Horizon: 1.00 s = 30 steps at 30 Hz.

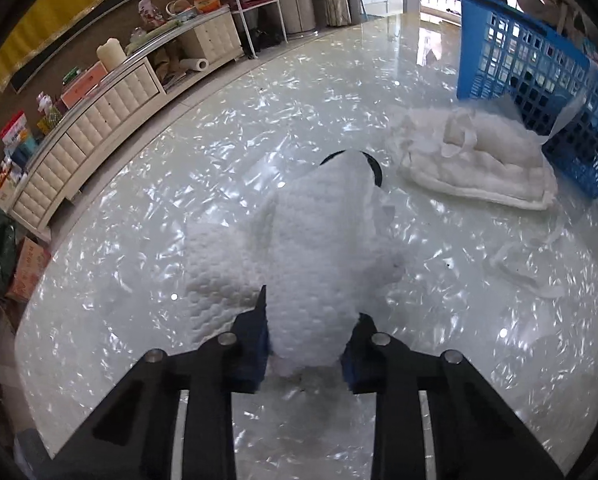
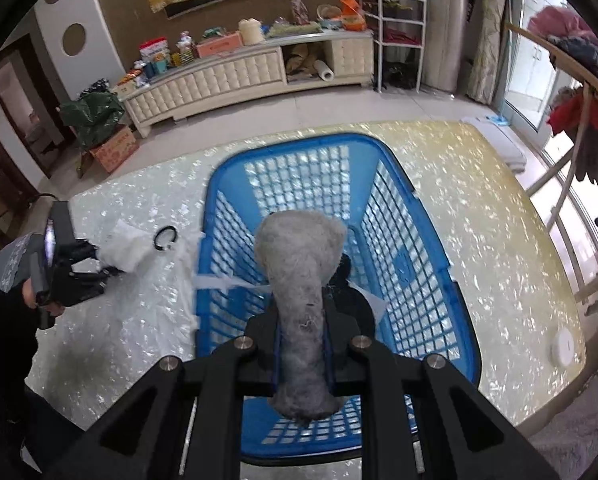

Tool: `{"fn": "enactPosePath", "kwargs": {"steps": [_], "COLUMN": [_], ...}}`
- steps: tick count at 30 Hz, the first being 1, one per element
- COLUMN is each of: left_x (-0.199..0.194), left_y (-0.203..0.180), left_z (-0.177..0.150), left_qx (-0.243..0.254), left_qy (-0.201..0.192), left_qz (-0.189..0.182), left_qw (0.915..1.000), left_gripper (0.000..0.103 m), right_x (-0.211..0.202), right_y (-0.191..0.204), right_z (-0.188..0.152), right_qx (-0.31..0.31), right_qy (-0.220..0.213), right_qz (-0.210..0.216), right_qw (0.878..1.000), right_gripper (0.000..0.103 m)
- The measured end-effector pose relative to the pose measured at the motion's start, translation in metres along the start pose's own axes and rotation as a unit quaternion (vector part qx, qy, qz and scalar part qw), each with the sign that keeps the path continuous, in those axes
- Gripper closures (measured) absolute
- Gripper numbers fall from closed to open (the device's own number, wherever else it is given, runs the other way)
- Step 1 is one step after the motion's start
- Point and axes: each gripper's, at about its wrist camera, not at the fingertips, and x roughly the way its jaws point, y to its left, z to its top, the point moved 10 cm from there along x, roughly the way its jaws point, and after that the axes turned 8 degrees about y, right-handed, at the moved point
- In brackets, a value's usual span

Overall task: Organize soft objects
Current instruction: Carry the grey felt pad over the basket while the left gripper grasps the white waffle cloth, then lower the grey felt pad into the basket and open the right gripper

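Right now the left gripper (image 1: 305, 344) is clamped on a white quilted cloth (image 1: 299, 248), which drapes onto the shiny tabletop (image 1: 139, 208) w/ a black hair tie (image 1: 375, 168) at its far end. Right gripper (image 2: 302, 344) is pinched tight on a grey felt wad (image 2: 301, 264), held directly over the blue basket (image 2: 415, 184). White padded cushion (image 1: 479, 164) lies touching the basket's side.

Your white cloth (image 1: 299, 248) hides the left gripper's (image 1: 305, 344) fingertips and most of the black ring (image 1: 375, 168) behind it, the basket (image 1: 539, 80) runs off the frame's right edge, and the grey cloth (image 2: 299, 280) covers the basket floor beneath.
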Motion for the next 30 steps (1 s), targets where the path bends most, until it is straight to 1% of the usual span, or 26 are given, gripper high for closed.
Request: {"fn": "enactPosePath", "kwargs": {"steps": [2,5,9,13,18,21,23,24,25,26,27,28,29,30], "left_x": [0.000,0.000,-0.002,-0.003,-0.004,-0.004,-0.008,-0.008,-0.009,-0.009,-0.009,-0.010,-0.012,-0.014], "left_y": [0.001,0.000,-0.001,-0.002,-0.002,0.000,0.002,0.002,0.001,0.001,0.000,0.000,-0.001,-0.003], "left_z": [0.001,0.002,0.001,0.001,0.001,0.002,0.003,0.002,0.002,0.001,0.001,0.000,0.000,-0.001], "left_qx": [-0.006,-0.004,-0.007,-0.015,-0.028,-0.040,-0.058,-0.061,-0.063,-0.063,-0.064,-0.066,-0.067,-0.068], "left_qy": [-0.004,-0.004,-0.002,0.003,-0.001,0.004,0.005,0.005,0.005,0.006,0.007,0.008,0.008,0.008], "left_qz": [-0.006,0.000,0.011,0.016,0.018,0.012,0.005,0.003,0.003,0.005,0.007,0.010,0.010,0.010], "left_qw": [1.0000,1.0000,0.9999,0.9998,0.9994,0.9991,0.9983,0.9981,0.9980,0.9980,0.9979,0.9978,0.9977,0.9976], "left_gripper": [0.080,0.081,0.081,0.082,0.082,0.082,0.082,0.082,0.082,0.082,0.082,0.082,0.082,0.082], "right_x": [0.004,0.012,0.028,0.042,0.052,0.056,0.057,0.058,0.058,0.058,0.056,0.054,0.053,0.050], "right_y": [-0.005,-0.008,-0.013,-0.016,-0.017,-0.018,-0.018,-0.018,-0.018,-0.018,-0.020,-0.021,-0.020,-0.020], "right_z": [0.000,-0.001,-0.005,-0.008,-0.012,-0.014,-0.016,-0.017,-0.017,-0.017,-0.017,-0.017,-0.017,-0.017], "right_qx": [0.005,0.005,0.002,-0.003,-0.009,-0.012,-0.020,-0.021,-0.022,-0.023,-0.021,-0.018,-0.015,-0.013], "right_qy": [0.007,0.017,0.035,0.051,0.067,0.076,0.083,0.083,0.084,0.084,0.084,0.082,0.079,0.076], "right_qz": [-0.004,-0.014,-0.031,-0.039,-0.044,-0.049,-0.056,-0.059,-0.063,-0.067,-0.070,-0.071,-0.071,-0.070], "right_qw": [1.000,1.000,0.999,0.998,0.997,0.996,0.995,0.995,0.994,0.994,0.994,0.994,0.994,0.995], "right_gripper": [0.088,0.088,0.088,0.088,0.087,0.084,0.078,0.077,0.073,0.063,0.057,0.047,0.041,0.036]}}
